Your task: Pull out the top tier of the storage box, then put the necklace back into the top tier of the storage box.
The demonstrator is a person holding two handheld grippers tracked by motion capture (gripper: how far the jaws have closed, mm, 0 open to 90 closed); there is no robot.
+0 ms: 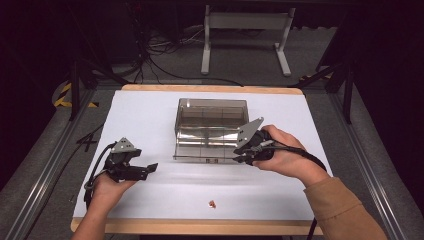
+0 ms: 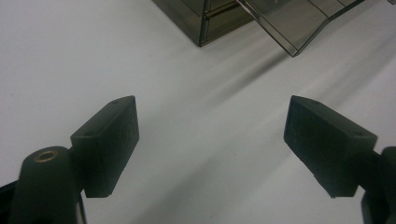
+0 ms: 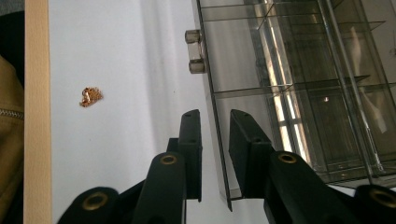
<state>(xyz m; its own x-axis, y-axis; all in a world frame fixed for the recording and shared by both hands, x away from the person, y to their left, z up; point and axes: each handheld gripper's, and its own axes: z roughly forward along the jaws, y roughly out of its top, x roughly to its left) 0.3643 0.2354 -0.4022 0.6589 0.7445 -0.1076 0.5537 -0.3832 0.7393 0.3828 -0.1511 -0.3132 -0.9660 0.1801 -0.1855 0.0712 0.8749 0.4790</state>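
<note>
The white table (image 1: 150, 110) carries everything, and dead centre on it sits the smoky clear drawer box (image 1: 212, 107), our landmark. Its lowest drawer (image 1: 205, 147) stands pulled out of the box's front towards the person, open end up, dividers visible inside. The front wall (image 3: 217, 121) has its long axis running side to side, parallel with the box's face. The right gripper (image 3: 214, 115) is at the right end of that wall, jaws narrow and straddling it, one inside and one outside, a sliver of daylight on both sides, so no squeeze. The left gripper (image 1: 150, 167) hovers well off the box's left front corner, jaws wide, nothing between them. For a clean slide I'd say travel must go straight along the drawer's run, square to the box; working from one end risks skewing it, so the double-peg handle (image 3: 195, 50) at the wall's middle looks the safer purchase. A tiny coppery trinket (image 1: 213, 203) lies well in front of the box.
</note>
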